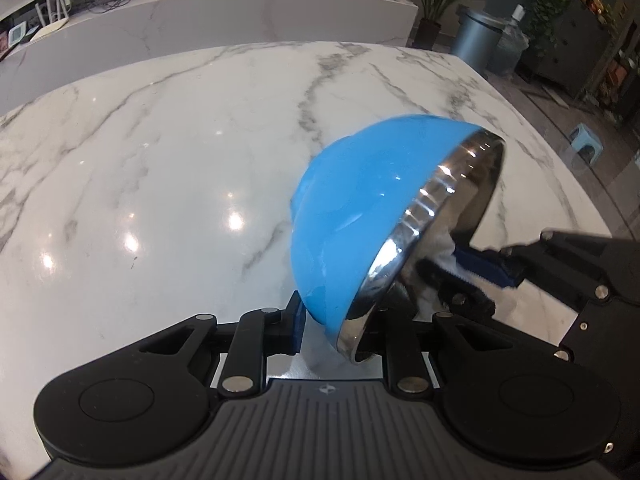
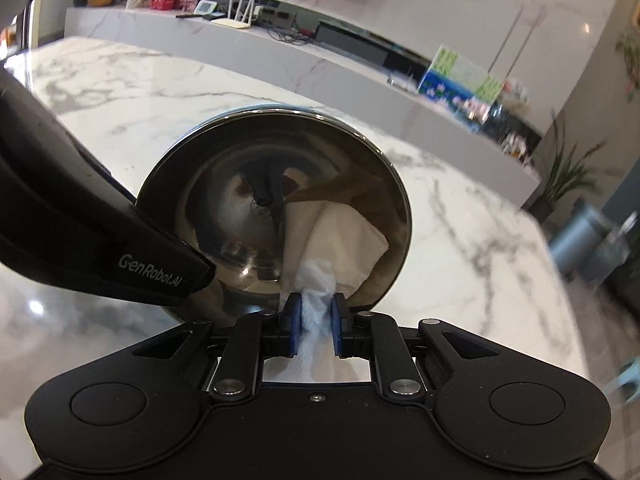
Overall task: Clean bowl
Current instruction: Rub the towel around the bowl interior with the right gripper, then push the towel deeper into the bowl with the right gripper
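Our right gripper (image 2: 314,318) has its blue pads squeezed tight on a white tissue (image 2: 320,240). The tissue sticks out ahead of the pads and goes right into the bowl (image 2: 276,208), pressing on the shiny inside, low and to the right. Our left gripper (image 1: 332,328) pinches the bowl's rim, with one pad on the blue outside and the other on the inside, mostly hidden behind the rim. So the bowl is held up on its edge, tipped over the table (image 1: 160,140), with its open side facing our right gripper, straight ahead and very near. We think the wiping should sweep around the inside next. The shiny inside is full of reflections, so we cannot tell which spots are dirty. The left gripper's body also covers the bowl's lower left edge in the right view.
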Demonstrator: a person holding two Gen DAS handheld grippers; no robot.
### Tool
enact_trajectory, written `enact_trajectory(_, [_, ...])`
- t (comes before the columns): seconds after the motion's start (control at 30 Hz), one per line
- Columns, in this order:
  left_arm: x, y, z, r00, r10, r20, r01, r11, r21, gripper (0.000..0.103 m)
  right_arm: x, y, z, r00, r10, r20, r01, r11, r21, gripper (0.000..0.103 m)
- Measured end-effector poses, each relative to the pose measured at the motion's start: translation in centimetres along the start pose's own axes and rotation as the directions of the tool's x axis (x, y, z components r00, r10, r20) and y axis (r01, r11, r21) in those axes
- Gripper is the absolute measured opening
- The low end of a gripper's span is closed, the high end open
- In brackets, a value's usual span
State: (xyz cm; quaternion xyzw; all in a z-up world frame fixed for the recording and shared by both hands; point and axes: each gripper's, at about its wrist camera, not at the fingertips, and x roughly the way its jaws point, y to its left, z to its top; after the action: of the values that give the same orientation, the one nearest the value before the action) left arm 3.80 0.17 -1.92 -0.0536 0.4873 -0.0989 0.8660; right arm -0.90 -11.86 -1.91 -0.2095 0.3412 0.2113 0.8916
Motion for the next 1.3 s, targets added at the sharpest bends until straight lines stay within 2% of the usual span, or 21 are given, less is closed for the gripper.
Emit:
enact_trajectory(0.1, [0.1,0.8,0.0,1.000,-0.015,0.013,0.016,0.999,-0.048,0.023,0.1,-1.1,0.1,0.998,0.065,-0.015,-0.063,0.994,0.084,0.013])
enact_trajectory(0.23, [0.1,0.9,0.0,0.999,-0.011,0.039,0.013,0.998,-0.058,0.023,0.3,-2.5,0.1,0.984,0.175,-0.031,-0.165,0.964,0.208,0.013])
enact_trajectory(0.33, [0.2,0.7,0.0,0.999,-0.006,0.047,0.008,0.999,-0.053,0.023,0.7,-3.9,0.0,0.961,0.275,-0.032,-0.251,0.913,0.323,0.013])
enact_trajectory(0.47, [0.7,0.4,-0.2,0.999,-0.018,0.039,0.020,0.998,-0.052,0.023,0.7,-4.6,-0.1,0.946,0.324,-0.027,-0.290,0.878,0.380,0.013])
enact_trajectory(0.77, [0.7,0.4,-0.1,0.999,-0.032,0.021,0.033,0.998,-0.049,0.018,0.4,-4.4,0.3,0.958,0.285,-0.036,-0.257,0.908,0.332,0.013])
enact_trajectory(0.87, [0.5,0.2,0.0,1.000,-0.019,0.017,0.019,0.999,-0.029,0.017,0.1,-3.9,0.3,0.976,0.213,-0.037,-0.196,0.944,0.266,0.012])
enact_trajectory(0.93, [0.4,-0.1,0.0,1.000,-0.005,0.019,0.005,1.000,-0.007,0.017,-0.3,-3.2,0.3,0.991,0.133,-0.027,-0.125,0.973,0.192,0.012])
enact_trajectory(1.07, [0.0,-0.5,0.0,0.999,0.029,0.027,-0.030,0.999,0.025,0.017,-0.8,-2.1,-0.1,1.000,0.003,0.012,-0.004,0.998,0.068,0.012])
enact_trajectory(1.13, [-0.1,-0.3,0.0,0.999,0.036,0.028,-0.036,0.999,0.019,0.017,-0.6,-1.9,-0.5,1.000,-0.002,0.012,0.001,0.999,0.051,0.012])
enact_trajectory(1.3, [-0.1,0.3,-0.1,0.999,0.025,0.043,-0.024,1.000,-0.013,0.017,0.3,-2.4,-0.6,0.999,0.042,0.002,-0.042,0.993,0.110,0.012])
